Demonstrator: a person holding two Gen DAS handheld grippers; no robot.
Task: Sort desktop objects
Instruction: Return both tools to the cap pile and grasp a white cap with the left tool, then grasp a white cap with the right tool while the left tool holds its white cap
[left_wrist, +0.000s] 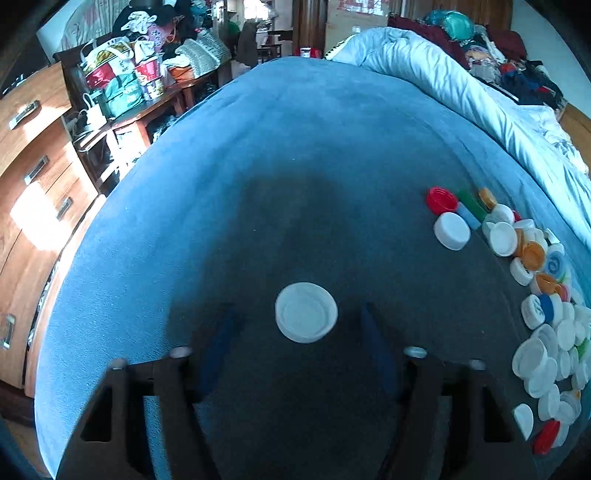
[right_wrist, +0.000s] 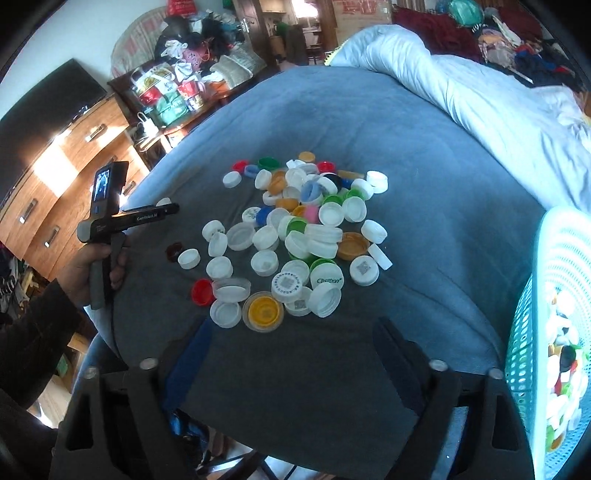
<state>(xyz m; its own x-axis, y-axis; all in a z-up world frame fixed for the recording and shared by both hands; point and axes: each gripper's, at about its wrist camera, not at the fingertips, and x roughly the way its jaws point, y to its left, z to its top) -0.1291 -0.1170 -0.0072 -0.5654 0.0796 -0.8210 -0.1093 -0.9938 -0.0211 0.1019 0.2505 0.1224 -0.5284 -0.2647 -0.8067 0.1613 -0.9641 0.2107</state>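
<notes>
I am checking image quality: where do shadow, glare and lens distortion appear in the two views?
Left wrist view: a dark shadow covers the blanket around the lone white cap; the edges curve strongly. Right wrist view: sun glare on the wooden drawers; the basket is bent by the lens.

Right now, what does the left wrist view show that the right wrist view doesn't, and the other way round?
Only the left wrist view shows a lone white cap lying apart from the others, just ahead of the open left gripper. Only the right wrist view shows the teal basket holding caps, the person's left hand and the open right gripper. Both show the cap pile on the blue bed cover and the wooden drawers.
</notes>
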